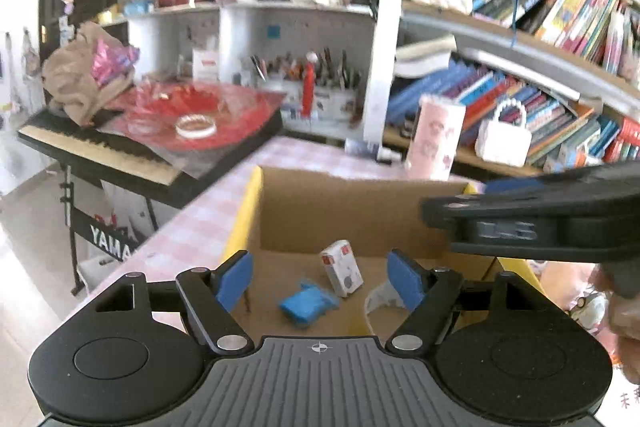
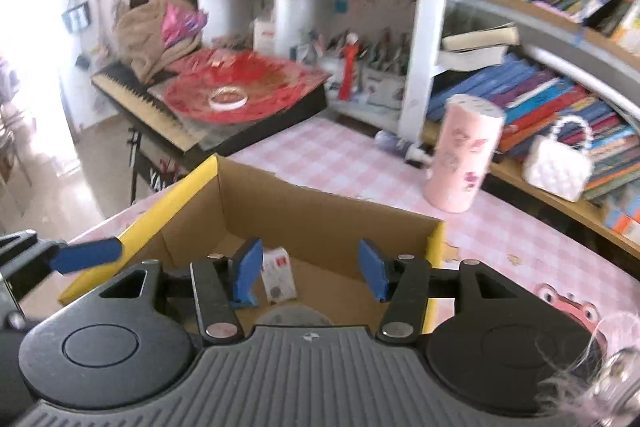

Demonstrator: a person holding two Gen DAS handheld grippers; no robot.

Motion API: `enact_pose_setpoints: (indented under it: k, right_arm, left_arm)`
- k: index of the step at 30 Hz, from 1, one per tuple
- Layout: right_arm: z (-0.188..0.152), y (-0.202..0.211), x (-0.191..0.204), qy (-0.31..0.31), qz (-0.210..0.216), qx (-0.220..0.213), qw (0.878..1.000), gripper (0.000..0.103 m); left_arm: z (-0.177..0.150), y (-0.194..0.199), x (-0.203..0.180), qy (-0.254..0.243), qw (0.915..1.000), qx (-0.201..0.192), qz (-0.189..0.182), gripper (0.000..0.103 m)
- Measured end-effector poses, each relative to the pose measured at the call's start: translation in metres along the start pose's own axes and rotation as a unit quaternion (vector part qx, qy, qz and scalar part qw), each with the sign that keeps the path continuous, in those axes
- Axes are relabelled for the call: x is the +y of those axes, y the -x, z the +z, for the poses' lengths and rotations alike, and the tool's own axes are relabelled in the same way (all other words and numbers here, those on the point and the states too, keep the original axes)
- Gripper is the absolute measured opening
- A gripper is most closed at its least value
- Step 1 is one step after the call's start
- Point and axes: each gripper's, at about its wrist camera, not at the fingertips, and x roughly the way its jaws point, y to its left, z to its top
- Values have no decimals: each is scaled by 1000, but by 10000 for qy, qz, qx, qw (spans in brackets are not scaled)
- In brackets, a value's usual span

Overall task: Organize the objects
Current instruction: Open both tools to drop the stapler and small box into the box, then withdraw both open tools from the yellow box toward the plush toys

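Note:
An open cardboard box (image 1: 352,211) with yellow-edged flaps stands on the pink checked table; it also shows in the right wrist view (image 2: 320,223). Inside lie a small white carton (image 1: 342,267) with red print, a blue crumpled item (image 1: 308,303) and a white curved strip (image 1: 378,301). The carton also shows in the right wrist view (image 2: 278,275). My left gripper (image 1: 320,281) is open and empty above the box. My right gripper (image 2: 310,269) is open and empty above the box too; it shows from the side in the left wrist view (image 1: 540,219).
A pink cylindrical tin (image 2: 464,155) stands on the table (image 2: 340,155) behind the box. Bookshelves (image 2: 560,99) with white handbags line the right. A keyboard (image 2: 160,107) with a red cloth and a tape roll (image 2: 228,99) stands to the left.

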Motion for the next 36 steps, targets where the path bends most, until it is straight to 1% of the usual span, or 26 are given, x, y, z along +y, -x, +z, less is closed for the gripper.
enact_pose_setpoints:
  k: [2, 5, 7, 10, 13, 17, 18, 20, 22, 26, 30, 32, 36]
  right_arm:
    - [-7, 24, -1, -137, -118, -172, 9997, 57]
    - [-22, 51, 0, -249, -384, -342, 9984, 59]
    - [-33, 65, 3, -325, -494, -381, 9975, 61]
    - [-53, 79, 15, -323, -552, -321, 9974, 61]
    - [-79, 89, 34, -247, -676, -146, 9973, 61]
    - [-113, 102, 60, -255, -867, -46, 9959, 61]
    - [-120, 105, 66, -253, -907, -4, 9956, 61]
    - [-130, 109, 73, -359, -941, 114, 9948, 61]
    - [-139, 115, 80, -473, -963, 175, 9941, 61]
    - [-155, 128, 93, -504, -1025, 233, 9932, 61]
    - [-173, 139, 105, -506, -1095, 364, 9920, 64]
    - [-179, 144, 107, -503, -1158, 421, 9911, 67]
    - [-189, 156, 105, -612, -1359, 466, 9877, 69]
  left_arm:
    - [-3, 13, 6, 35, 9999, -113, 65, 80]
    - [-9, 30, 14, 110, 9997, -178, 97, 80]
    - [-15, 40, 18, 119, 9997, -182, 94, 81]
    - [-30, 57, 24, 75, 9998, -136, 117, 82]
    - [-46, 75, 32, 103, 9999, 7, 108, 83]
    - [-67, 94, 40, 101, 9997, 185, 144, 83]
    - [-71, 98, 41, 85, 9996, 203, 161, 86]
    - [-79, 104, 44, 67, 9994, 276, 217, 88]
    - [-85, 110, 49, 94, 9992, 353, 129, 88]
    - [-94, 117, 55, 161, 9985, 525, -11, 88]
    - [-104, 123, 51, 18, 9978, 637, -180, 88]
    - [-108, 124, 47, -73, 9970, 710, -285, 88]
    - [-112, 125, 38, -218, 9953, 795, -514, 88]
